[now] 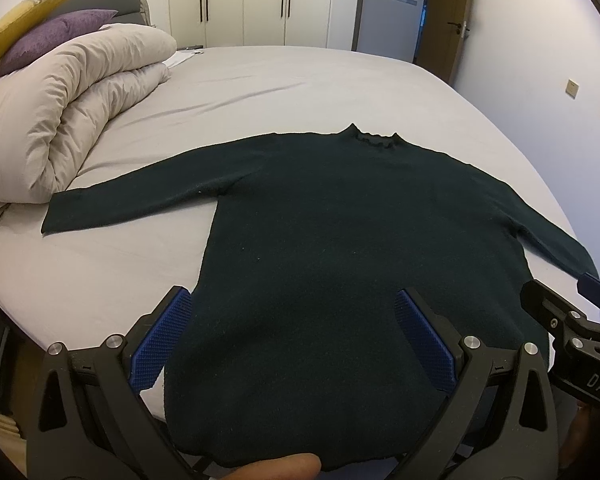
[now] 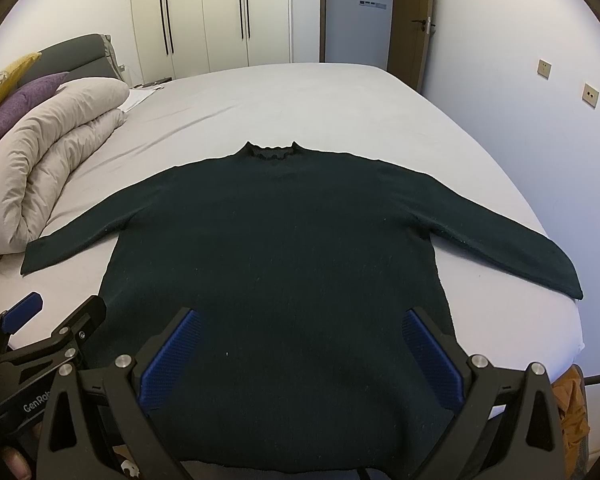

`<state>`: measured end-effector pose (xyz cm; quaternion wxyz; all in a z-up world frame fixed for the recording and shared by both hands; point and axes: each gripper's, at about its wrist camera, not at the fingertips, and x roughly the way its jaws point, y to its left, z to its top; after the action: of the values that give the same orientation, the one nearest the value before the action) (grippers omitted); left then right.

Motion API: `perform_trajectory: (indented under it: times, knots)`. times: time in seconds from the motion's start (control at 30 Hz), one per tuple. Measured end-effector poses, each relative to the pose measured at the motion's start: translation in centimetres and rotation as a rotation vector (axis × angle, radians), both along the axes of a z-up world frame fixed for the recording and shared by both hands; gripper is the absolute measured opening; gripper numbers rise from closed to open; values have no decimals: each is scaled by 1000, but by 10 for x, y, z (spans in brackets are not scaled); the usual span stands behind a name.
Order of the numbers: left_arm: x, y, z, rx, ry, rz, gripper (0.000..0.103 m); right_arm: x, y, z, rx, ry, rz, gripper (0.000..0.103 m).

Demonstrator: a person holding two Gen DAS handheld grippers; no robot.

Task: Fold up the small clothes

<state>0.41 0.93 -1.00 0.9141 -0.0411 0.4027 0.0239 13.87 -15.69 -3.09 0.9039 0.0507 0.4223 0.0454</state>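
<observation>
A dark green long-sleeved sweater point(image 1: 340, 220) lies flat on the bed with both sleeves spread out and its collar at the far side; it also shows in the right wrist view point(image 2: 284, 240). My left gripper point(image 1: 294, 300) is open above the hem at the sweater's lower left part, its blue pads wide apart. My right gripper point(image 2: 300, 320) is open above the hem at the lower right part. Each gripper shows in the other's view, the right gripper point(image 1: 560, 300) at the right edge and the left gripper point(image 2: 60, 312) at the left edge.
The bed point(image 1: 300, 80) has a pale grey sheet. A rolled beige duvet point(image 1: 68, 108) with purple and yellow pillows point(image 1: 48, 36) lies at the left. White wardrobes point(image 2: 204, 12) and a door stand behind. The bed's near edge runs under the sweater's hem.
</observation>
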Motion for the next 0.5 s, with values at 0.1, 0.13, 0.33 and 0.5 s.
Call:
perform_trajectory:
  times: [0.1,0.13,0.33,0.5]
  knots:
    - [0,1,-1,-1,1,-1,103,0,0,0,-1,0,1,103]
    - [0,1,-2,-2,1,0,103,-1,0,0,-2,0,1,103]
    - [-2,2,-6,-1,5,-1,103,-1,0,0,-1,2,0,103]
    - [-3,3,-8,-3,4,0,103,-2,2,0,-4,4,2,103]
